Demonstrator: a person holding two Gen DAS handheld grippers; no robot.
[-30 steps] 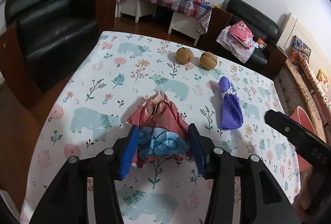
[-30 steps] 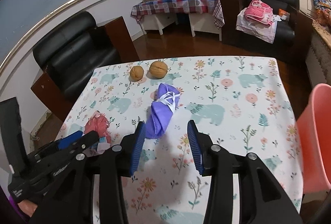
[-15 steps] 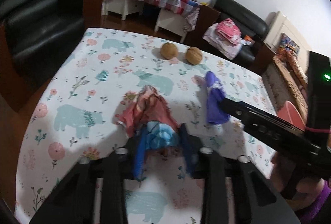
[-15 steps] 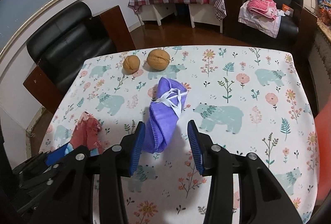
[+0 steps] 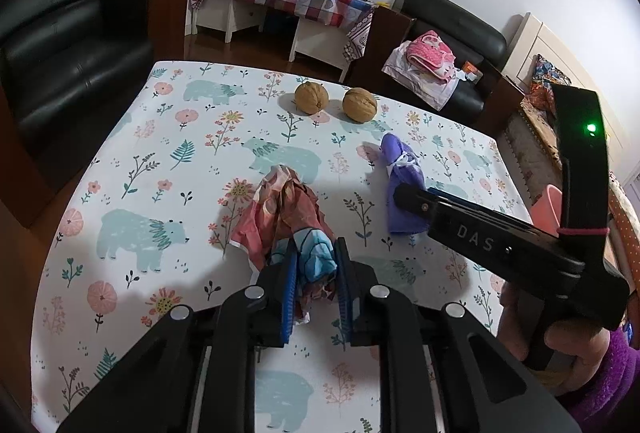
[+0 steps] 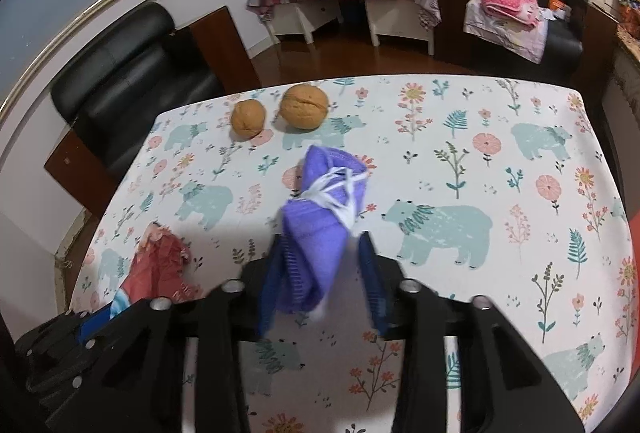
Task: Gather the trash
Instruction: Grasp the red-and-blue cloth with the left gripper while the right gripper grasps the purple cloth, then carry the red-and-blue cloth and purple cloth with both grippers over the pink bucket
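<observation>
A crumpled red and blue wrapper [image 5: 280, 217] lies on the bear-print tablecloth [image 5: 160, 153]. My left gripper [image 5: 315, 249] is closing, and its blue pads press on the wrapper's blue near end. To the right lies a folded purple face mask [image 5: 400, 169] tied with its white straps. In the right wrist view the mask [image 6: 320, 209] sits between the fingers of my right gripper [image 6: 322, 245], whose jaws are closing. The left pad touches the mask, while a small gap shows at the right pad. The wrapper [image 6: 160, 269] shows at lower left.
Two walnuts [image 5: 311, 97] [image 5: 359, 105] sit near the table's far edge, beyond the mask. A pink bin [image 5: 548, 205] stands off the table's right side. A black sofa [image 5: 60, 53] is on the left, and a hand in a purple sleeve [image 5: 592, 373] at lower right.
The left jaws have closed from wide open onto the wrapper's near end. The right gripper has moved forward and down around the mask, and its jaws have narrowed.
</observation>
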